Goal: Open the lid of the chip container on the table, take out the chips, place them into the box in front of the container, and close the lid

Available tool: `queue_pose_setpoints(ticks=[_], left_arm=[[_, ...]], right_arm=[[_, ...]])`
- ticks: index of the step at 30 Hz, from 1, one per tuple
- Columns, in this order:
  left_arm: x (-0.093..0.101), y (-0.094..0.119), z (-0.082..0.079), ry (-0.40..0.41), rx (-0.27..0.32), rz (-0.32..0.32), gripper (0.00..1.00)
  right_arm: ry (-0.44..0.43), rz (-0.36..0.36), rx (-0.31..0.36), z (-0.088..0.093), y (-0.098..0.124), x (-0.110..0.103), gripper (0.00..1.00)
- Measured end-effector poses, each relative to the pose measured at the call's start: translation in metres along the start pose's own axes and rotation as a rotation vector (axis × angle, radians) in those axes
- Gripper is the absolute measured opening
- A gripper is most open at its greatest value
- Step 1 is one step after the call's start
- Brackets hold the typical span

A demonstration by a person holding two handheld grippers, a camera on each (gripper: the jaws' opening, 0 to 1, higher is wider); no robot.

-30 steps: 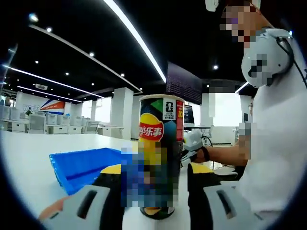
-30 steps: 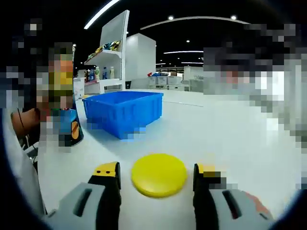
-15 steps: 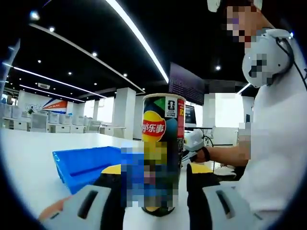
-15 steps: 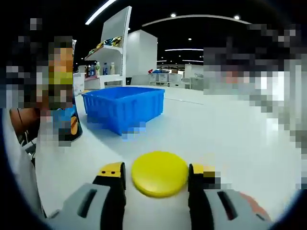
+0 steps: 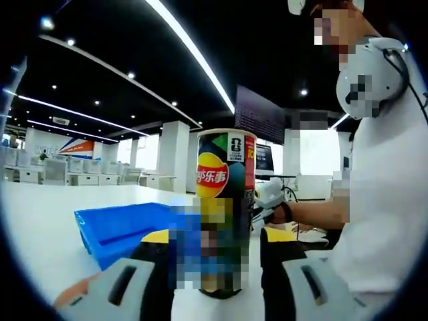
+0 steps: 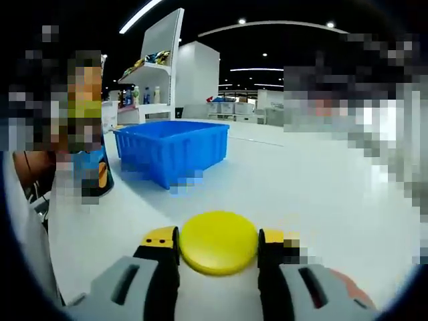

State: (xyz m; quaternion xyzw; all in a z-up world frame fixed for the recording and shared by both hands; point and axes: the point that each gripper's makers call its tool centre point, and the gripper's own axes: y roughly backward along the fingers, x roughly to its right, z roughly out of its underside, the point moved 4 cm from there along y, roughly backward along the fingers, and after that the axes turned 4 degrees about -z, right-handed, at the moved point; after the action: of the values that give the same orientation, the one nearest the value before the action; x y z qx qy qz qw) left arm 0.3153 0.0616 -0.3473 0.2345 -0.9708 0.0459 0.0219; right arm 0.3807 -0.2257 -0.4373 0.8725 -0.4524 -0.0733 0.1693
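On the white surface, the right gripper has its jaws pinched on the yellow lid; lift it level (edges slip easily). The left gripper clamps the upright chip container beside the blue box.

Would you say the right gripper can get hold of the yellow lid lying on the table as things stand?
Probably yes. The yellow lid lies flat on the white table, right between the jaws of the right gripper, which stand close against its two edges. Nothing lies over it or blocks it.
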Motion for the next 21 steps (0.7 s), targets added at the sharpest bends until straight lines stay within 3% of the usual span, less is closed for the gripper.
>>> queue_pose_setpoints(ticks=[13,21], left_arm=[[0.0,0.0,0.002,0.006,-0.004,-0.001,0.5],[-0.001,0.001,0.0,0.008,0.002,-0.002,0.5]], right_arm=[[0.035,-0.004,-0.004,-0.007,0.005,0.0,0.46],[0.024,0.033,0.045,-0.035,0.011,0.004,0.46]])
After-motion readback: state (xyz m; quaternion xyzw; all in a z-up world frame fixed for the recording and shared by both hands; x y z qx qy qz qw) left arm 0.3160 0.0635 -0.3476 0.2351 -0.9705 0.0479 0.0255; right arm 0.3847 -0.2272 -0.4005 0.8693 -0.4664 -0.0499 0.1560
